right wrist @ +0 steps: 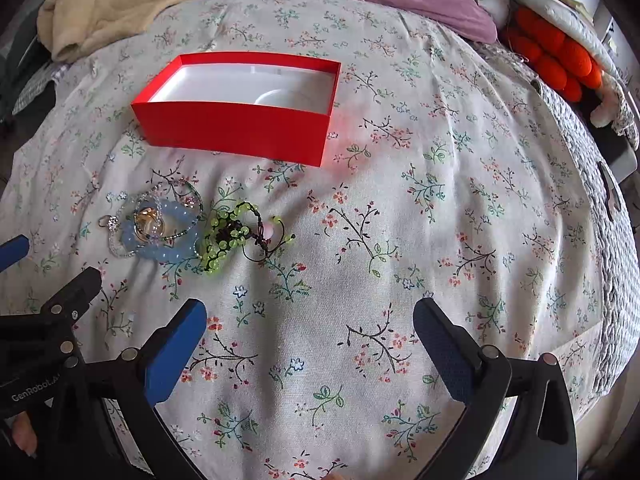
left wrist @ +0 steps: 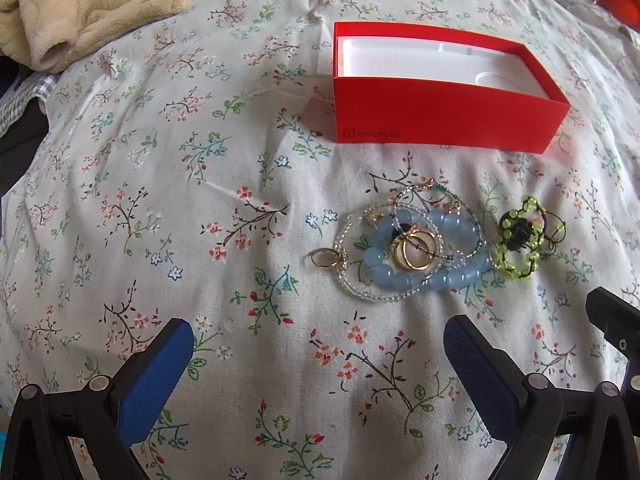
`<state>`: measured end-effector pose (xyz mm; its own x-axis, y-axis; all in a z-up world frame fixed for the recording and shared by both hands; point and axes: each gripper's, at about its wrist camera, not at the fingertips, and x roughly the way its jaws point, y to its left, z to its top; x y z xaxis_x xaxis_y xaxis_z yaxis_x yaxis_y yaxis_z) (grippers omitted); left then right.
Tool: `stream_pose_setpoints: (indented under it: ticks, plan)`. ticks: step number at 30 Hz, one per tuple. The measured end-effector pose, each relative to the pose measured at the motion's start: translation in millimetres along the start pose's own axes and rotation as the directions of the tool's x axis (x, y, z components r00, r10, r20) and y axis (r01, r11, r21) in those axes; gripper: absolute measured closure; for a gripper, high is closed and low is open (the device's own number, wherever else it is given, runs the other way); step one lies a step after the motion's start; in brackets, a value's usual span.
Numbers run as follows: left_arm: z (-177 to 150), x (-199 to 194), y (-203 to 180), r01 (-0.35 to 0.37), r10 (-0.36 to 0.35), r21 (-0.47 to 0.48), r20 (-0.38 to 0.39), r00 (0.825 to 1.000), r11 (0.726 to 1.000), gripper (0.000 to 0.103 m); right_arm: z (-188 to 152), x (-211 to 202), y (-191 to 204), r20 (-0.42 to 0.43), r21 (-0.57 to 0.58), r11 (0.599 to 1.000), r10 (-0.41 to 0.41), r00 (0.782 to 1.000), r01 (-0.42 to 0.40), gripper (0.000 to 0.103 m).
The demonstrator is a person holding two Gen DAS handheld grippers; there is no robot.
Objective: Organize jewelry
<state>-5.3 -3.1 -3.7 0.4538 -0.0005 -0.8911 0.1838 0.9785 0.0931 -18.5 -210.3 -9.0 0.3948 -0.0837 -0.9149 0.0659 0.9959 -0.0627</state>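
Both grippers, left gripper and right gripper, hang wide open and empty over the bed; jewelry pile sits near the red box.

Left gripper jaws wide, empty, above floral bedsheet. Jewelry pile ahead: blue bead bracelet, gold rings, green beaded piece. Red OnePlus box beyond, lid off.

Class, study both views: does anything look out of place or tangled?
Yes. The jewelry lies tangled on the bedsheet: gold rings sit atop the blue bead bracelet, while the red box stands empty.
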Motion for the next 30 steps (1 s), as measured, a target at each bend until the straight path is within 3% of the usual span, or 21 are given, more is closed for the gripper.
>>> stream_pose_setpoints:
  ticks: [30]
  plan:
    - [1.1,-1.7,1.1,0.0,0.0,-0.001,0.001,1.0,1.0,0.0,-0.8,1.2,0.6,-0.001,-0.001,1.0,-0.001,1.0,0.001,0.0]
